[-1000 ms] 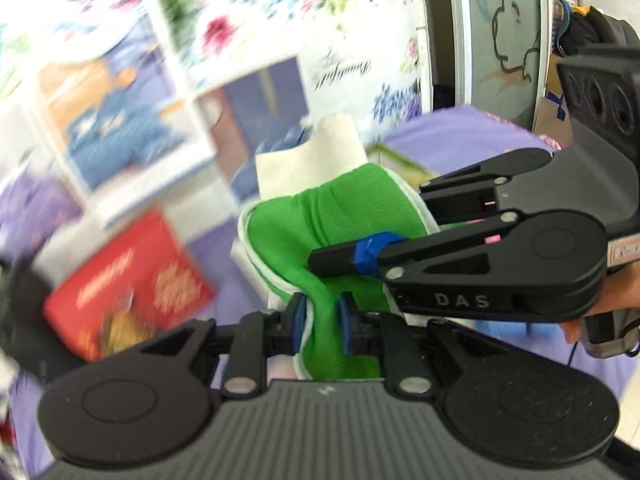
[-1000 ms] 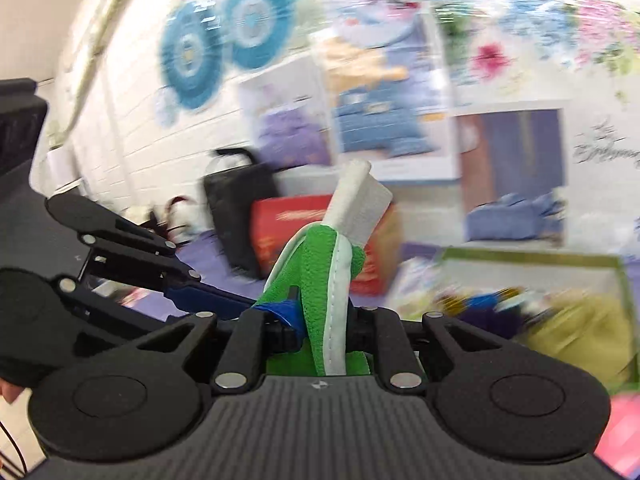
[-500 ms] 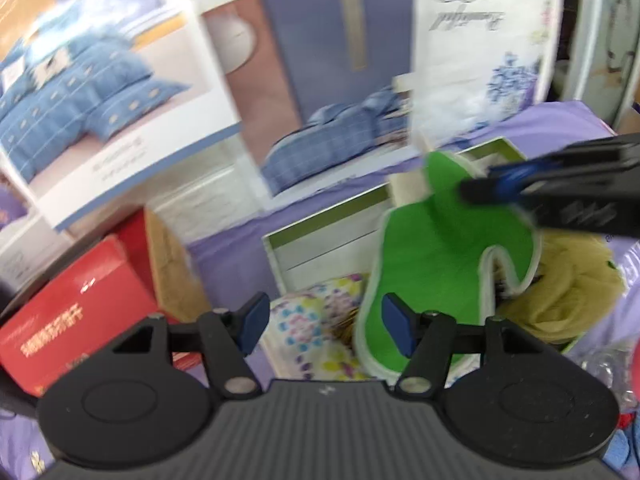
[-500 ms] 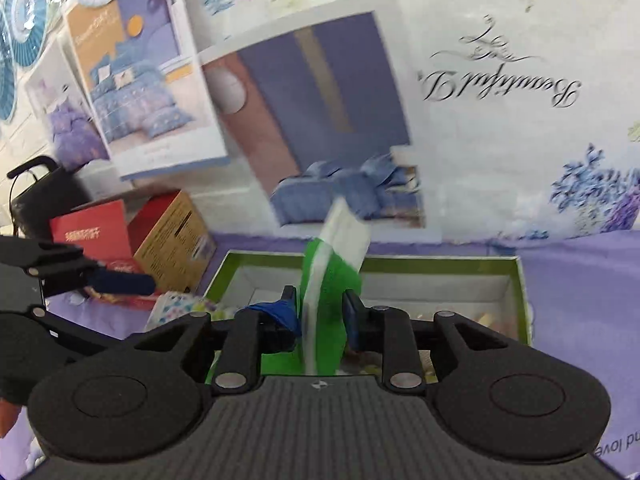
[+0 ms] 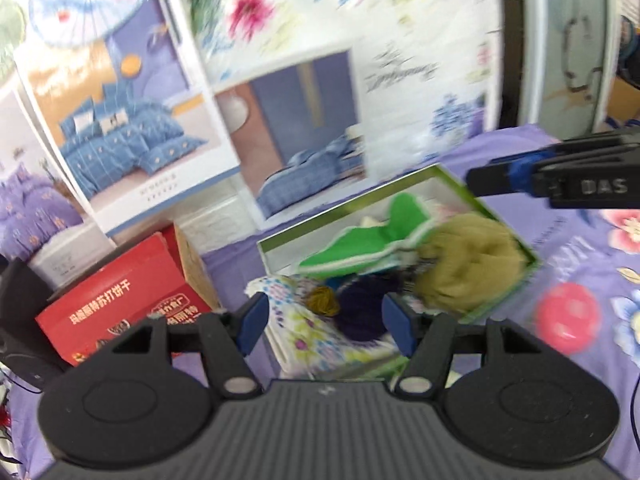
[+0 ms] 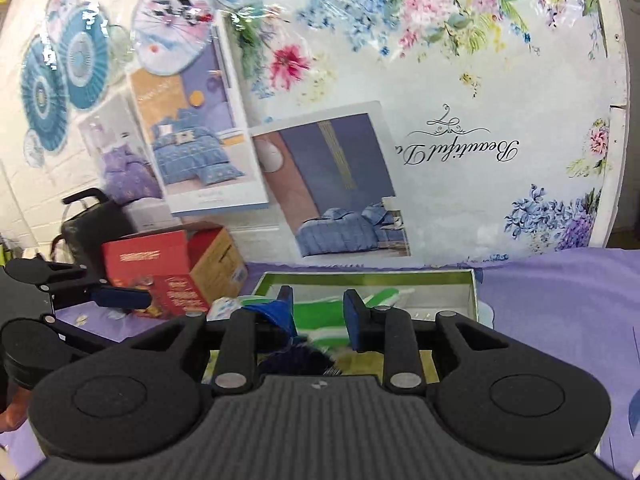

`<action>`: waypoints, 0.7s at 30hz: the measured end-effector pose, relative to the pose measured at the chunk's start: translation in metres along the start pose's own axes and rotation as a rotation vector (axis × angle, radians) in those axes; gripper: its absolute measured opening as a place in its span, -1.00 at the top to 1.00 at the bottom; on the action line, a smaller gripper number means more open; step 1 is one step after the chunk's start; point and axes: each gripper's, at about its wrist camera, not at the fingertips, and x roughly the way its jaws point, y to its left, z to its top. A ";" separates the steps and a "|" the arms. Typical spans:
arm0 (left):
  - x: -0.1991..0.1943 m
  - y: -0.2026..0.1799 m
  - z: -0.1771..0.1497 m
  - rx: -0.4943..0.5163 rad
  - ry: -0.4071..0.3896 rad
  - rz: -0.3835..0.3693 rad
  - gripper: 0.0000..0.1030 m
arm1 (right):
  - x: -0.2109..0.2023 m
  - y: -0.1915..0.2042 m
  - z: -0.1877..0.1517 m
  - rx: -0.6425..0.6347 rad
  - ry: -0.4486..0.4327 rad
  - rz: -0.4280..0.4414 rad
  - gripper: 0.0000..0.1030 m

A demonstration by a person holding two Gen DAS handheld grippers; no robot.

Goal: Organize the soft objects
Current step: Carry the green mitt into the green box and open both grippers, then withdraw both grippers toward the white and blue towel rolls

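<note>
A green cloth with white trim [image 5: 368, 244] lies loose in the green-rimmed white box [image 5: 488, 212], beside an olive cloth [image 5: 468, 264], a dark navy fuzzy piece [image 5: 364, 308] and a floral cloth [image 5: 304, 332]. My left gripper [image 5: 325, 324] hovers before the box, open and empty. My right gripper [image 6: 319, 312] is just short of the box [image 6: 360, 278]; its jaws are opening, nothing is between them, and the green cloth [image 6: 382, 295] shows beyond. The right gripper's fingers [image 5: 500, 180] reach in over the box's far corner. The left gripper's fingers [image 6: 120, 297] sit at the left.
A red carton [image 5: 120, 300] stands left of the box, with a black bag [image 6: 96, 216] behind it. Bedding posters and a flowered sheet cover the wall close behind. The box rests on a purple flowered bedsheet [image 5: 580, 248].
Both grippers held the green cloth in the air a second ago. The left let go first, then the right, and the cloth now lies in the box. Both grippers have drawn back.
</note>
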 end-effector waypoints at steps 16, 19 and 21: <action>-0.106 -0.057 -0.060 0.036 -0.106 -0.015 -0.34 | -0.131 0.044 -0.031 -0.077 -0.163 0.008 0.69; -0.098 -0.064 -0.084 -0.005 -0.069 -0.026 -0.34 | -0.138 0.033 -0.063 -0.049 -0.156 -0.004 0.67; -0.090 -0.073 -0.105 -0.031 -0.049 -0.021 -0.34 | -0.139 0.022 -0.090 -0.023 -0.140 -0.015 0.66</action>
